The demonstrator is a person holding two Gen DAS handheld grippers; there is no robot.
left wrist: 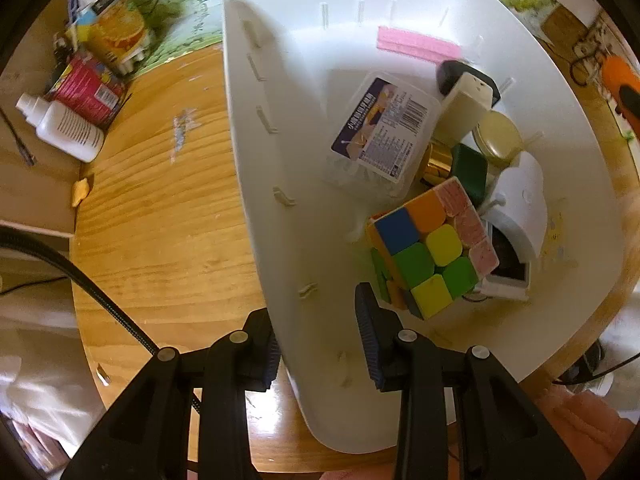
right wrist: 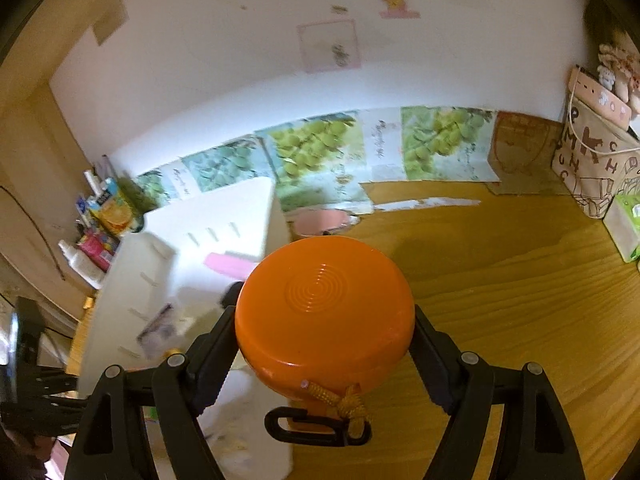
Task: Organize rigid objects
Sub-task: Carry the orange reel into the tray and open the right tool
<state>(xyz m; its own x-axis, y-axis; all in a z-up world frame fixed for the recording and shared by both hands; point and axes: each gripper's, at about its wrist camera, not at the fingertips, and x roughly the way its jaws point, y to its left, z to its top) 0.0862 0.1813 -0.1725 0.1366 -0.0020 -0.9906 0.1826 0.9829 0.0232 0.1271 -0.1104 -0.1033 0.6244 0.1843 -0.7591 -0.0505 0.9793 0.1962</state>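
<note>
A white storage bin (left wrist: 280, 184) stands on the wooden table, and my left gripper (left wrist: 314, 320) points straight down, shut on its side wall with one finger outside and one inside. In the bin lie a colourful puzzle cube (left wrist: 428, 252), a clear box of cotton swabs (left wrist: 384, 136), a pink strip (left wrist: 416, 44), a green block (left wrist: 470, 168) and some white items. My right gripper (right wrist: 324, 314) is shut on a round orange container (right wrist: 324, 304) with a yellow cord and a black clip, held above the table right of the white bin (right wrist: 236, 216). The orange container (left wrist: 622, 88) also shows at the left wrist view's right edge.
Left of the bin stand a juice carton (left wrist: 116, 32), a red packet (left wrist: 88, 88) and a white bottle (left wrist: 64, 128). Behind the bin sits a pink bowl (right wrist: 320, 220). A printed tote bag (right wrist: 592, 160) and a green tissue pack (right wrist: 624, 220) stand at the table's far right.
</note>
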